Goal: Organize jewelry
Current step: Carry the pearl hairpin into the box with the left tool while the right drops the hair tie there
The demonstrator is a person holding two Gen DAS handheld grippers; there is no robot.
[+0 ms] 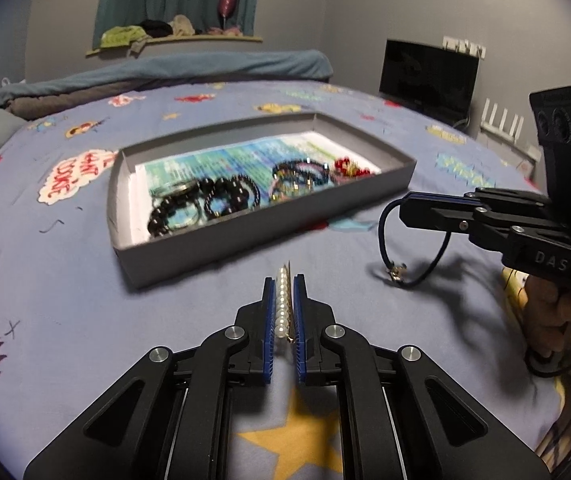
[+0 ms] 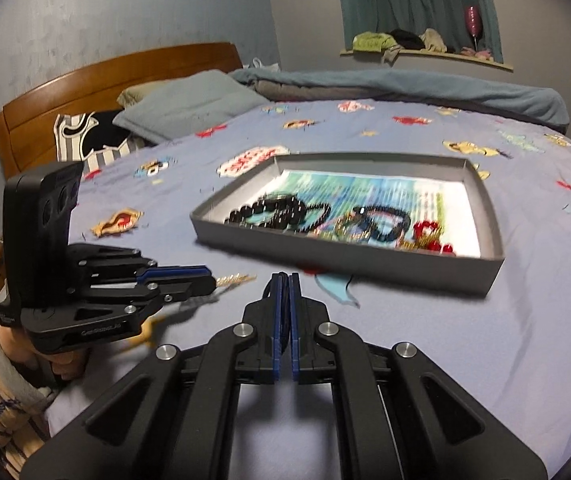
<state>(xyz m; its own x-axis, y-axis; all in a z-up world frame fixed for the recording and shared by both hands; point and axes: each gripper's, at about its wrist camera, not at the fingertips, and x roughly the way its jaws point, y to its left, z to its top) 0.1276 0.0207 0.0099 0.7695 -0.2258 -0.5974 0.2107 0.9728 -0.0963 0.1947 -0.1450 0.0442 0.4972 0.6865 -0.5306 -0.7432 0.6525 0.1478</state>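
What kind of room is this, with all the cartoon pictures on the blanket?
Most likely a bedroom. There's a bed with a cartoon-print sheet, a wooden headboard with a pillow beside it, and a curtained window ledge piled with clothes.

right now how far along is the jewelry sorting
Done: black bead bracelets and red pieces already lie in the grey box. In hand: left gripper clamps a pearl strand; right gripper clamps a dark cord bracelet. Left: both still need boxing.
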